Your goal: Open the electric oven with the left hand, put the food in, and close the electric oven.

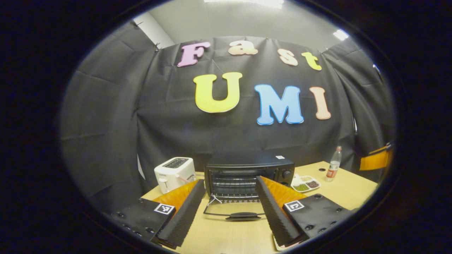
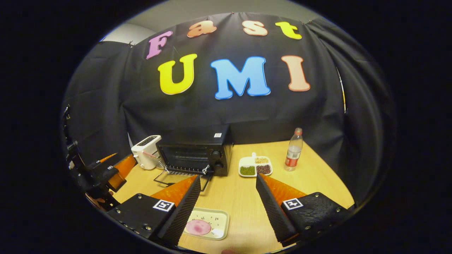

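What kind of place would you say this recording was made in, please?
Probably a staged kitchen-style booth for recording, not a real home: a wooden table backed by draped black cloth carries an electric oven with its door down, a white toaster and a small food tray.

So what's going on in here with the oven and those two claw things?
A person holds a gripper in each hand at a table. The oven door is already down, with the open left gripper in front of it, holding nothing. The right gripper is open too, above a tray with the food on it. Nothing has gone into the oven yet.
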Available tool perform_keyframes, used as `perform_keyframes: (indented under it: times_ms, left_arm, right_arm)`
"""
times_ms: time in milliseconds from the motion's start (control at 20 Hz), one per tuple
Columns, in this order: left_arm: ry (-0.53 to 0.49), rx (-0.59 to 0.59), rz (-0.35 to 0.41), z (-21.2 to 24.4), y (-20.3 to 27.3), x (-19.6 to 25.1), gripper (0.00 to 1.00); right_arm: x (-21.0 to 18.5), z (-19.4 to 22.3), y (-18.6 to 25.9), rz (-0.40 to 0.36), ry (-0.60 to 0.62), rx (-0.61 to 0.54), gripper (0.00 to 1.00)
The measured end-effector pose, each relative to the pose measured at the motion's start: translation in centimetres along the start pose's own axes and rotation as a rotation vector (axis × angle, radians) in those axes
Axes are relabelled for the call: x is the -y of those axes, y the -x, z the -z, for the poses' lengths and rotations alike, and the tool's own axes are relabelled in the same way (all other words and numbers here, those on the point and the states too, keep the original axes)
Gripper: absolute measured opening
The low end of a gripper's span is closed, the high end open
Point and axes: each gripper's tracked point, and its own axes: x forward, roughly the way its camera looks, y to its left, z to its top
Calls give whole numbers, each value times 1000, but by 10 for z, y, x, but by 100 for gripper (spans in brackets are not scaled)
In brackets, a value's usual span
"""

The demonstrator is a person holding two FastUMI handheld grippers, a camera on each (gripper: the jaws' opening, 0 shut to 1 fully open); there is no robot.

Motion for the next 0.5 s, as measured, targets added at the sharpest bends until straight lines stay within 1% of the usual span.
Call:
perform_keyframes:
  times_ms: [100,150,200,250,300,400,500]
  left_arm:
    - [0,28,-10,-13,9,-5,99]
    - [-1,36,-14,-16,14,-8,100]
    - [-2,41,-20,-18,18,-11,97]
    - [-2,41,-29,-16,23,-17,100]
    - [-3,40,-41,-15,27,-21,100]
    - [-3,39,-64,-14,37,-32,100]
    - [5,30,-80,-11,45,-40,100]
  right_arm:
    - [-7,24,-12,-55,-59,-114,98]
    - [-9,34,-18,-73,-84,-165,98]
    - [-10,43,-24,-90,-105,-214,98]
    - [-13,55,-25,-103,-124,-265,98]
    - [-15,68,-31,-117,-142,-314,98]
    - [-10,89,-34,-112,-157,-392,99]
    - [-6,99,-38,-109,-164,-442,98]
